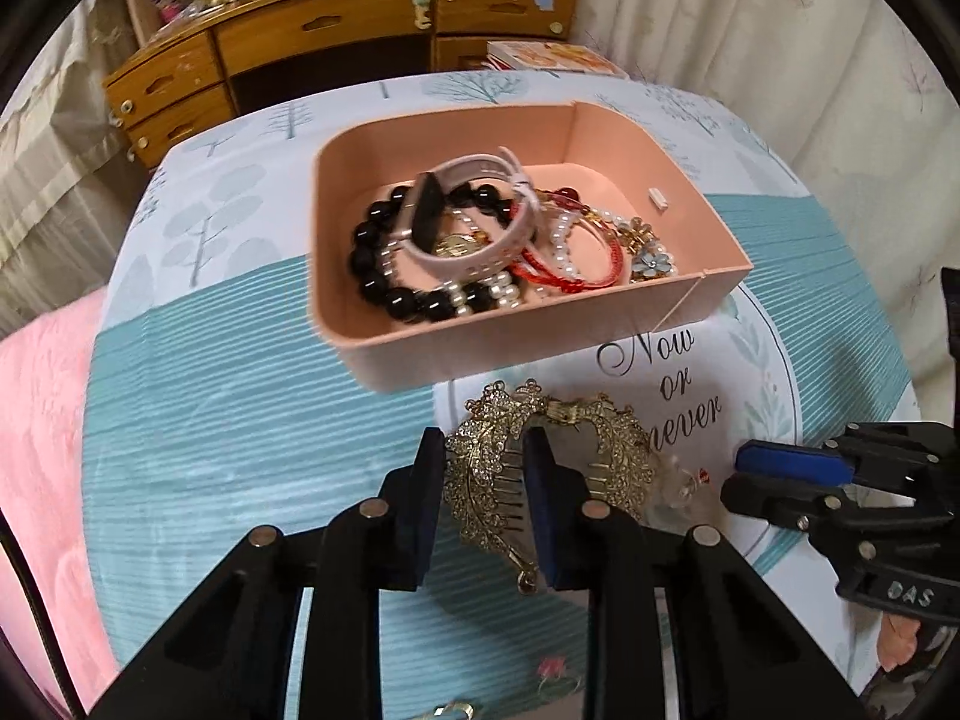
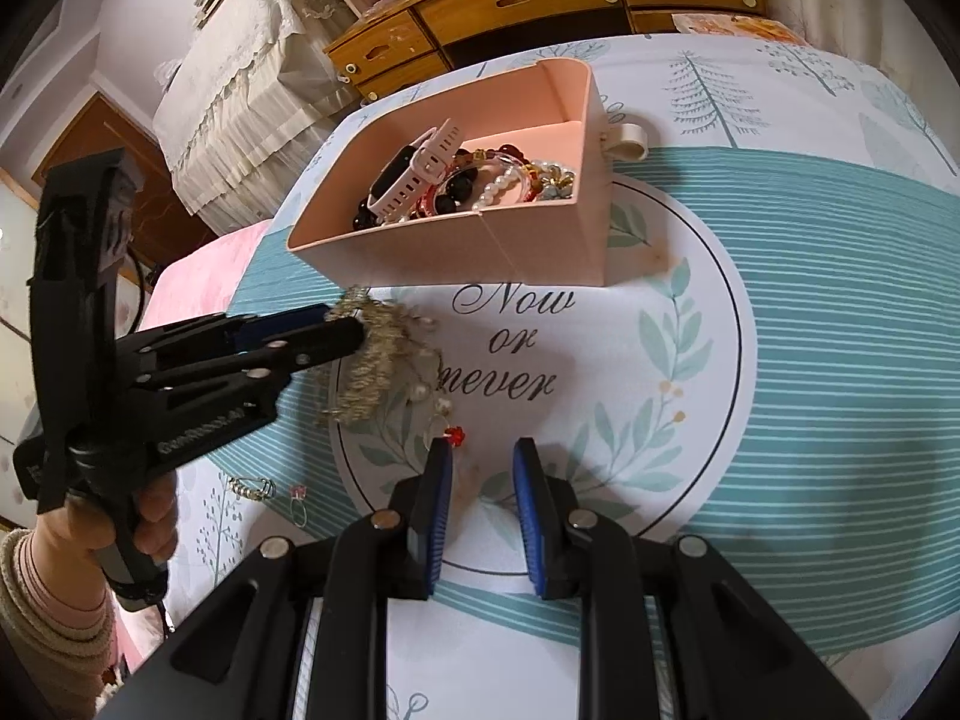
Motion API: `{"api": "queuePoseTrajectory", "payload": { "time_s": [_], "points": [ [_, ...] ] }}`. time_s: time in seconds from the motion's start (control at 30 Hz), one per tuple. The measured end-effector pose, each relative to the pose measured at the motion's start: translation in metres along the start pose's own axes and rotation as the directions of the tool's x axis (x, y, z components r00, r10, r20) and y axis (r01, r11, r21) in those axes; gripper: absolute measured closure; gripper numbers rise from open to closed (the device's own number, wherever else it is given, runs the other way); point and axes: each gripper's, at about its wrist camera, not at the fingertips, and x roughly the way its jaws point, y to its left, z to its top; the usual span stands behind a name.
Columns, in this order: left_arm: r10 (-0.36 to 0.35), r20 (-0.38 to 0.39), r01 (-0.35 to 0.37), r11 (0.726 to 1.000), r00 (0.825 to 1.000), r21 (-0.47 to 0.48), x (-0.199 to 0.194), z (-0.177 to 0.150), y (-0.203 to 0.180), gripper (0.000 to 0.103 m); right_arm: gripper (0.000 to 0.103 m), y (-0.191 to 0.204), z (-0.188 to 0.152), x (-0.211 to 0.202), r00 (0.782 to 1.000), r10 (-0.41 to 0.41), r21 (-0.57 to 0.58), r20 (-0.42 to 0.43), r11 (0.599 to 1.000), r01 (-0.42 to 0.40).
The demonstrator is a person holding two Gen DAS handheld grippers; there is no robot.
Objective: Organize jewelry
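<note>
1. On the printed cloth (image 2: pixel 810 312), just in front of the pink tray (image 1: pixel 384 354), the gold hair comb (image 1: pixel 618 438) is lying with the left gripper (image 1: pixel 485 516) set around its left wing.
2. The left jaws are standing narrow, with the filigree and several teeth between the pads; the left wrist view is showing them pressing on the metal.
3. The right gripper (image 2: pixel 482 516) is hovering over bare cloth, jaws narrow and holding nothing.
4. The comb is looking stiff, metallic and moderately light. Its openwork edge is giving the pads purchase, but the thin teeth and set stones are likely fragile.
5. The best hold is probably across the solid leaf band, not on the teeth, which could be bending or slipping.
6. The tray is already holding a black bead bracelet (image 1: pixel 372 276), a pale watch strap (image 1: pixel 480 240) and pearl strands (image 1: pixel 564 240), which may be snagging the teeth on placement.
</note>
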Motion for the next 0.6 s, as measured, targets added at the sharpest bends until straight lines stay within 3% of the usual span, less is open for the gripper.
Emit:
{"api": "queuePoseTrajectory", "payload": {
  "time_s": [0.4,0.6],
  "points": [
    [-0.034,0.086,0.043,0.994,0.996,-0.105,-0.053,-0.028,0.045,0.079,0.082,0.043,-0.011,0.004,0.99,-0.109,-0.225,0.088,0.966,0.126],
    [-0.052,0.12,0.067,0.991,0.991,-0.119,-0.072,-0.033,0.055,0.079,0.082,0.054,-0.01,0.017,0.984,-0.164,-0.277,0.066,0.944,0.176]
  ]
}}
